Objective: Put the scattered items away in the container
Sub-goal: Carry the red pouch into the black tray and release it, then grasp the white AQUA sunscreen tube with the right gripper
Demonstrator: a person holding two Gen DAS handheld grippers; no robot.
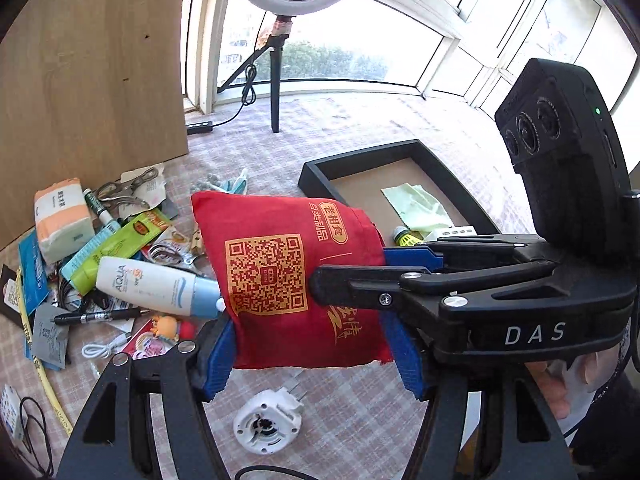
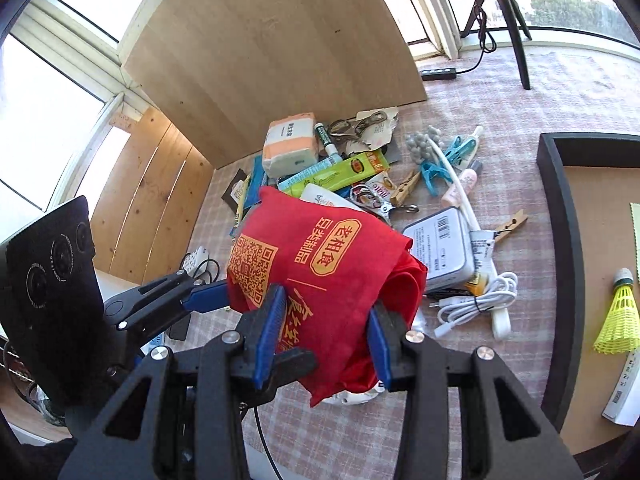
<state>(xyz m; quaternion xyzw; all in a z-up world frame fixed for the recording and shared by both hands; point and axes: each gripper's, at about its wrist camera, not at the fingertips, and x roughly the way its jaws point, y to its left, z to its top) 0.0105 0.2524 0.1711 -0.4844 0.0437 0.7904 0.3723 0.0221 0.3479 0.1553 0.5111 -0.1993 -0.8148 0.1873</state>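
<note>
My left gripper (image 1: 316,356) and my right gripper (image 2: 324,340) both pinched the red bag (image 2: 320,272), held up above the desk (image 2: 540,112), beside the black tray (image 2: 560,216).

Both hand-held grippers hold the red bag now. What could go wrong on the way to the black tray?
1. The red bag is soft cloth pinched by the left hand-held gripper and the right hand-held gripper together. If they move apart or unevenly, it may slip from one.
2. The bag hangs close over the sunscreen bottle and the clutter, so a low swing could push items away.
3. The black tray already holds a shuttlecock; the bag might cover or shift it.
</note>
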